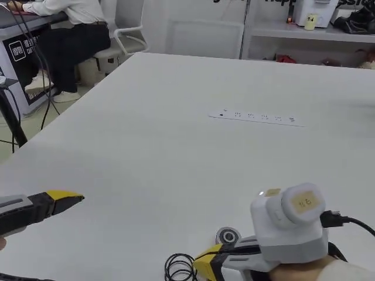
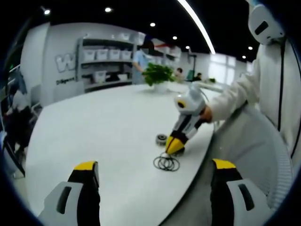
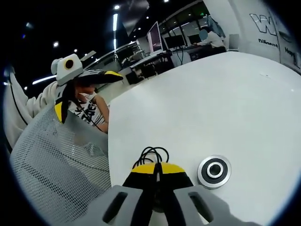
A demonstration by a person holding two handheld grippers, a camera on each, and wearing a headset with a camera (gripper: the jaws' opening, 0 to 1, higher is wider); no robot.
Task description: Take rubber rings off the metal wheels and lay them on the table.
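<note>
Right hand-held gripper (image 3: 157,170) is sitting closed by rubber rings (image 3: 151,153) and metal wheel (image 3: 214,171); left hand-held gripper (image 2: 155,165) is gaping wide.

A long white plastic power strip (image 1: 256,117) lies flat, sockets up. Far beyond it to the left sits a person in a white top and dark trousers (image 1: 73,32), a white armchair (image 1: 128,36) alongside. Beyond it to the right stands a white shelf (image 1: 304,32).
</note>
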